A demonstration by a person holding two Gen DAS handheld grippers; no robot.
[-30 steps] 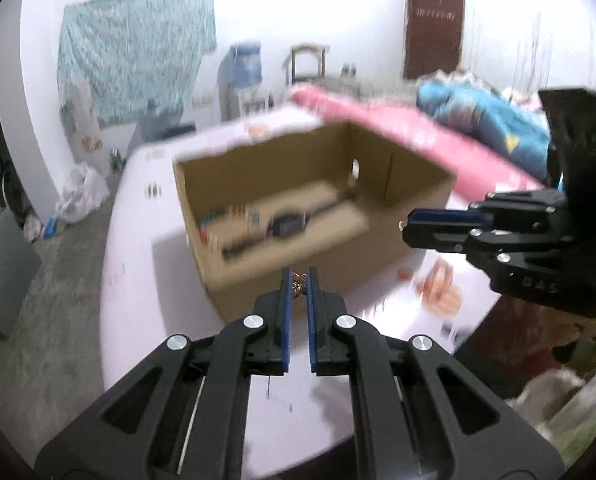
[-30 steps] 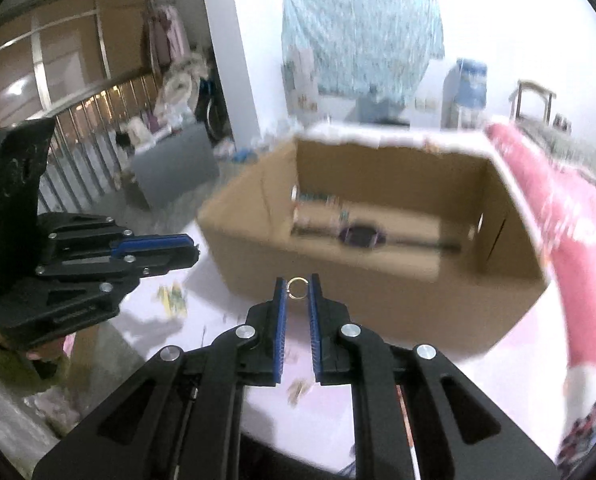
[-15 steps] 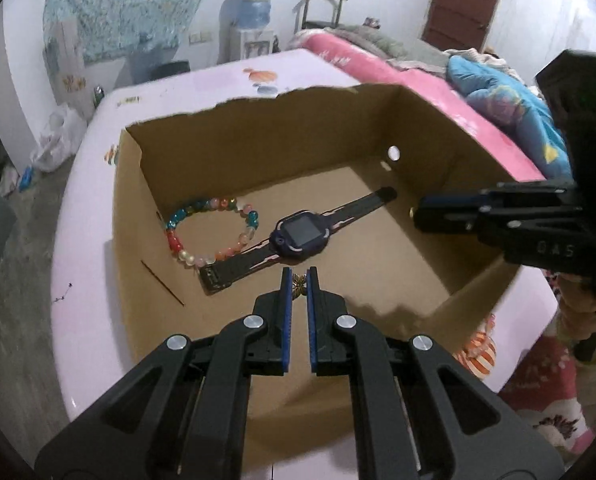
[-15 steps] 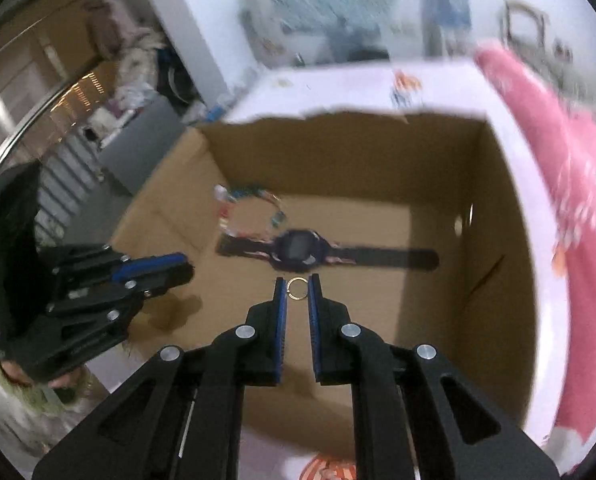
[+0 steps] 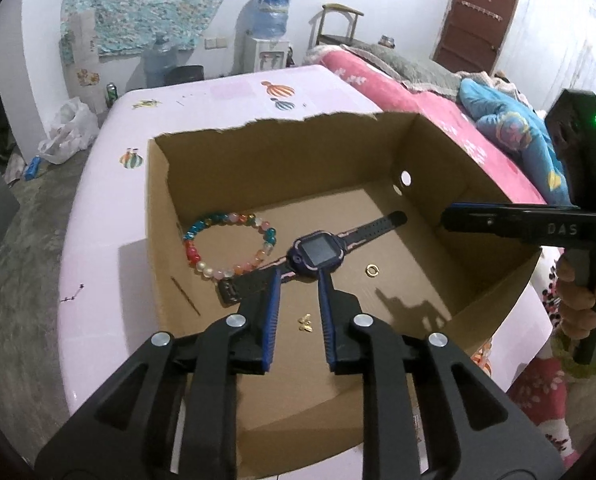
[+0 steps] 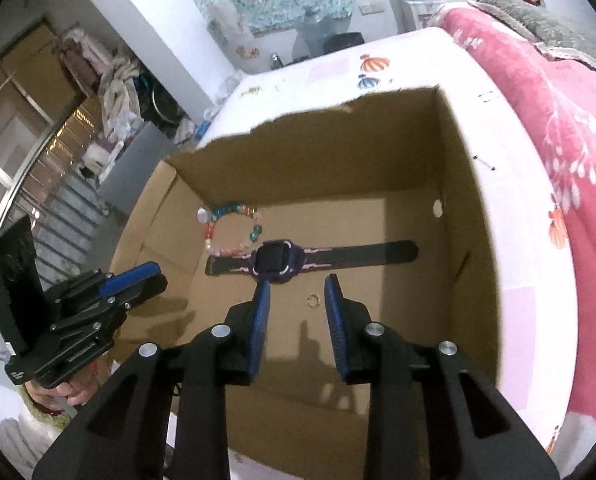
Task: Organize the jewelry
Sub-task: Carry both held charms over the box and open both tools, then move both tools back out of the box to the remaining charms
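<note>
Below, both opening claws (image 5: 298, 276) (image 6: 298, 282) hover released over earring (image 5: 305, 323) and ring (image 6: 313, 300).

We see the box (image 5: 253, 152) on the table (image 5: 97, 208). Inside it, the bracelet (image 5: 227, 244) lies at ten o'clock of the watch (image 5: 318, 250), the ring (image 5: 372, 270) at four, the earring (image 5: 305, 322) at six.

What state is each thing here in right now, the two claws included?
Cardboard box: open-topped, torn back rim.
Bead bracelet: flat on the box floor.
Watch: lying flat, strap unbuckled.
Gold ring: loose on the floor, not gripped.
Small gold piece: loose on the floor, not gripped.
Left gripper: jaws opening, nothing pinched.
Right gripper: jaws opening, nothing pinched.
</note>
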